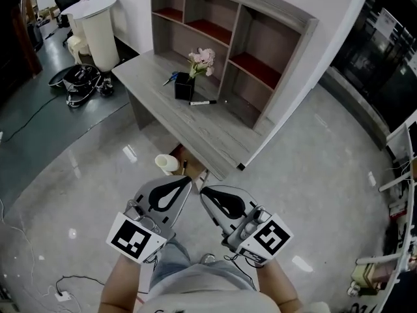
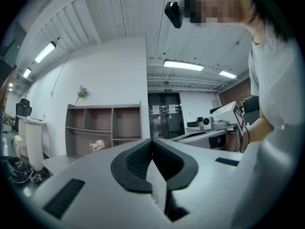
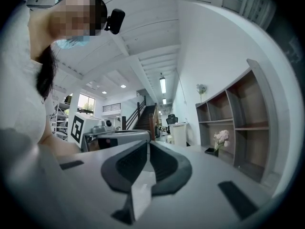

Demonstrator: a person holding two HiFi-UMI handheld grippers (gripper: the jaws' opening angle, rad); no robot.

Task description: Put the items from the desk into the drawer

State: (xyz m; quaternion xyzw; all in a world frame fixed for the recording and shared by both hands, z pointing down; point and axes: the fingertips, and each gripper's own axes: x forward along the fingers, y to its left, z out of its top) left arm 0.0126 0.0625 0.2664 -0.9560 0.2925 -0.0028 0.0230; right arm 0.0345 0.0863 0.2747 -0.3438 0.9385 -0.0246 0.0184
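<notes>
The table (image 1: 163, 103) lies well ahead of both tools, with open floor between. It runs slantwise, its far end off to the left and its near corner closest to the tool tips. A shelf (image 1: 260, 44) of open compartments stands along its far right edge.

The things to clear sit in a cluster on the tabletop, nearly straight ahead of the gap between the two tools. The largest is a black pot (image 1: 184, 87), upright, holding pale pink flowers. Just beside it on the right tool's side lies a marker (image 1: 202, 102), black with a white band, flat on the wood, with its long axis crossing the line of reach rather than pointing along it. On the left tool's side, a little farther off, is a small blue thing (image 1: 171, 79), too small to name.

Under the table's near edge, just beyond the tool tips, a brown opening (image 1: 189, 165) shows that may be the drawer. A white cup (image 1: 166, 163) sits at its left.

The left tool (image 1: 189, 182) and right tool (image 1: 203, 191) are held low and close to the body, tips angled toward each other. Each has its jaws closed together on nothing. Neither is clearly nearer the cluster. By side, the marker suits the right tool and the blue thing the left, and the marker would want jaws turned across its length.
</notes>
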